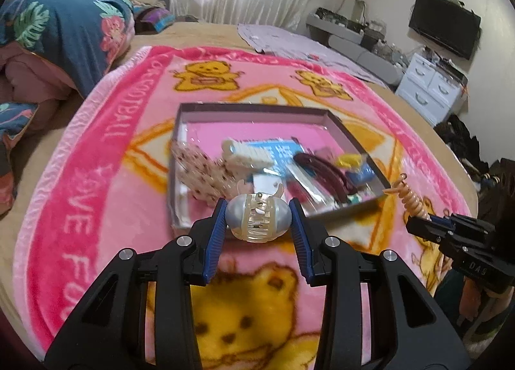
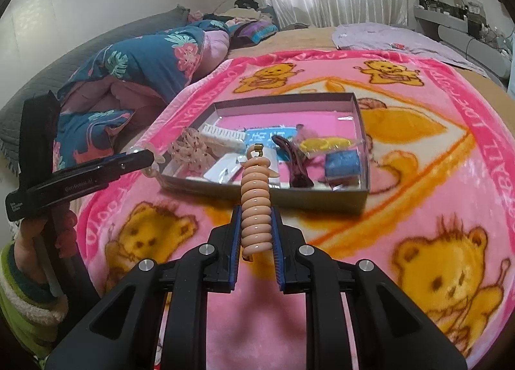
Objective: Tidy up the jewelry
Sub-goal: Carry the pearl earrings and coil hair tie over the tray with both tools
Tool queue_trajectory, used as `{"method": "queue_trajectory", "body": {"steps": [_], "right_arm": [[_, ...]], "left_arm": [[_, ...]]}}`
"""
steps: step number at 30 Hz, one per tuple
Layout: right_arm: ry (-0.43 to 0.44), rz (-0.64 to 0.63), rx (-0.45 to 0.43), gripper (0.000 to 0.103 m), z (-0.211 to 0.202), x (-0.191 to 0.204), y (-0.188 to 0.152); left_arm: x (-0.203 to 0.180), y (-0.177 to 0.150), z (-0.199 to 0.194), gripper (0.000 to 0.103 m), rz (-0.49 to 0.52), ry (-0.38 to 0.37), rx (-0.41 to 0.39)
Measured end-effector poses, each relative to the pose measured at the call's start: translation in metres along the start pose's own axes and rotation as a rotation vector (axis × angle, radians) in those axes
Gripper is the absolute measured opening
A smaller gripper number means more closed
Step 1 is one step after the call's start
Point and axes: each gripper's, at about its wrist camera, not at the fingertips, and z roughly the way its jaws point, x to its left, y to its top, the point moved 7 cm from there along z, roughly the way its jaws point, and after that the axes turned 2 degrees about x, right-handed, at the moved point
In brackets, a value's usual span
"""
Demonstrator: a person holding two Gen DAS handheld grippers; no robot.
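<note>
My left gripper (image 1: 259, 218) is shut on a pearly round hair claw clip (image 1: 256, 218), held just before the near edge of a shallow grey box (image 1: 254, 107) with a pink floor. My right gripper (image 2: 256, 225) is shut on a peach spiral hair coil (image 2: 256, 199), held upright in front of the same box (image 2: 283, 98). The box holds a speckled claw clip (image 1: 199, 173), a white comb clip (image 1: 248, 154), a dark red hair clip (image 1: 325, 173), blue packets and a yellow item (image 1: 349, 160). The right gripper also shows in the left wrist view (image 1: 418, 215), the left gripper in the right wrist view (image 2: 145, 156).
The box lies on a pink bear-print blanket (image 1: 112, 176) spread over a bed. A blue floral quilt (image 1: 61, 32) is bunched at the far left. A lilac cloth (image 1: 289, 44) lies beyond the blanket. White drawers (image 1: 431, 86) and a TV (image 1: 444, 25) stand at the right.
</note>
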Motion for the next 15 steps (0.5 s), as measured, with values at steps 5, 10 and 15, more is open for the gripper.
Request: {"method": "queue_trajectory", "body": {"steps": [5,10,15], "right_arm": [[-0.007,-0.014,-0.012,0.016,0.007,0.002,0.015],[-0.013,-0.013,-0.029,0.016,0.014,0.002,0.031],[-0.028,-0.014,-0.052,0.016,0.018,-0.003,0.049]], "left_arm": [[0.006,0.014,0.003,0.03,-0.006,0.013,-0.014],[0.009,0.025,0.011,0.031,-0.008,0.023,-0.013],[0.011,0.034,0.021,0.03,-0.001,0.035,-0.005]]}}
